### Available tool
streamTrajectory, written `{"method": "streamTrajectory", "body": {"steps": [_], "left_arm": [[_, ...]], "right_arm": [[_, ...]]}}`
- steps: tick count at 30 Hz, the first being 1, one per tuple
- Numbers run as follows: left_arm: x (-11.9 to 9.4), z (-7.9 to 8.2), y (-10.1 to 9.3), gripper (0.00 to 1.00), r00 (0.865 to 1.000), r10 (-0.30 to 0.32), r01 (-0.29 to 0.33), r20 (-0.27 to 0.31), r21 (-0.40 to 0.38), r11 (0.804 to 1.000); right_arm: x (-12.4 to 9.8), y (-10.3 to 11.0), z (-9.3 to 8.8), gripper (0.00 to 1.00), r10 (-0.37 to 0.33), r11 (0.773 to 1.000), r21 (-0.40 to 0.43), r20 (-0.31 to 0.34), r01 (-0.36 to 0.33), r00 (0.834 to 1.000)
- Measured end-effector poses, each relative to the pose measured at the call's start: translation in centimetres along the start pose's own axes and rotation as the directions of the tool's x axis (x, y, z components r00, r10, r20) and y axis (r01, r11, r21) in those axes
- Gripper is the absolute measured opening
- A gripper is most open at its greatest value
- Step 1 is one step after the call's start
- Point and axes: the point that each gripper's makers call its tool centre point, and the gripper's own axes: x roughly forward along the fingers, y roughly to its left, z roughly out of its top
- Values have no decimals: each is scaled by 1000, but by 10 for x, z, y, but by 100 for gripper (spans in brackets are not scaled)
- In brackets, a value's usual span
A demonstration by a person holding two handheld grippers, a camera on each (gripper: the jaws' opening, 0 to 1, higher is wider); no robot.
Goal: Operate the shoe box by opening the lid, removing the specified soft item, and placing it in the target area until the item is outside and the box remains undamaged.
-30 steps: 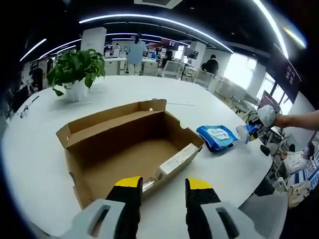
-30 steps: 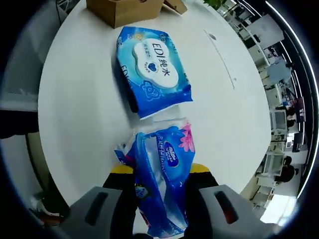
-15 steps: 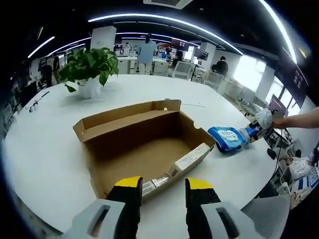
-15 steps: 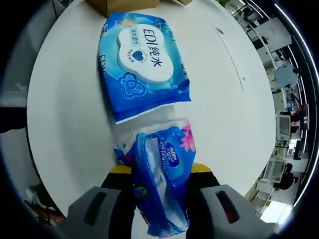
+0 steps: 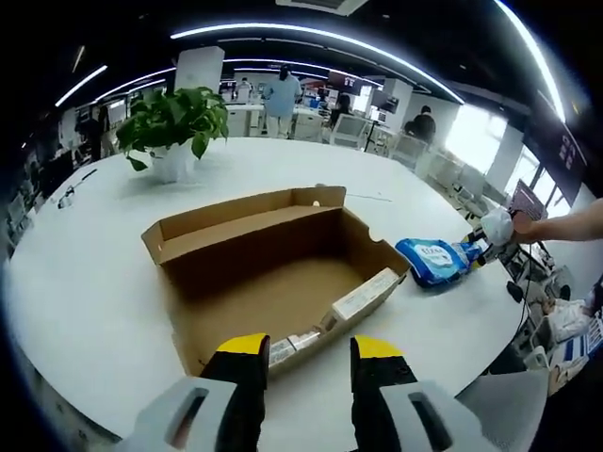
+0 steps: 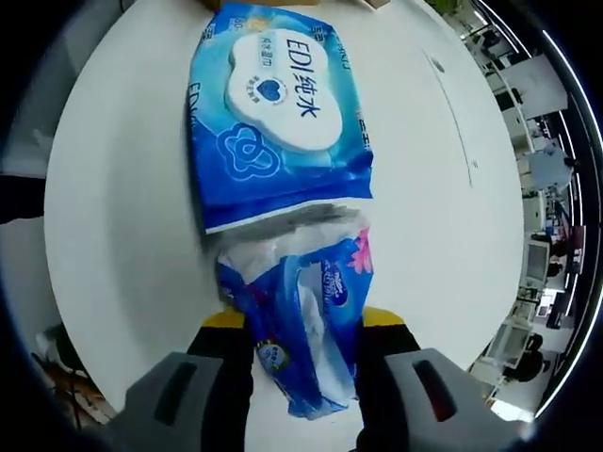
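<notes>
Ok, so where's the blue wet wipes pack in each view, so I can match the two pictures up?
Left gripper view: the wet wipes pack lies on the white table, right of the open cardboard box, mid-right of the picture.
Right gripper view: the wet wipes pack lies in the upper middle, just beyond the tissue pack clamped in the right hand-held gripper.
Shared landmark: the round white table edge beside the pack.

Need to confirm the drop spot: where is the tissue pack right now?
In the right gripper view, the tissue pack sits between the right gripper jaws, over the white table, just short of the blue wet-wipes pack.
</notes>
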Motion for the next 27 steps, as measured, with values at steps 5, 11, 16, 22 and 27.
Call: {"method": "streamTrajectory", "body": {"steps": [5, 11, 16, 22, 27], "left_arm": [[2, 2, 0, 34, 1000, -3, 3, 1, 4, 1000], [2, 1, -2, 34, 1000, -8, 8, 1, 3, 1000], [2, 0, -1, 34, 1000, -14, 14, 4, -4, 1000], [4, 1, -1, 34, 1000, -22, 22, 11, -9, 1000], [5, 2, -4, 34, 999, -39, 39, 13, -1, 999]], "right_arm": [[-9, 7, 6, 40, -4, 1000, -7, -2, 4, 1000], [-21, 11, 13, 42, -18, 1000, -16, 2, 18, 1000], [-28, 8, 15, 44, -26, 999, 35, 16, 26, 1000], [-40, 5, 16, 43, -39, 998, 57, 23, 38, 999], [-49, 4, 16, 42, -54, 993, 111, 27, 51, 998]]}}
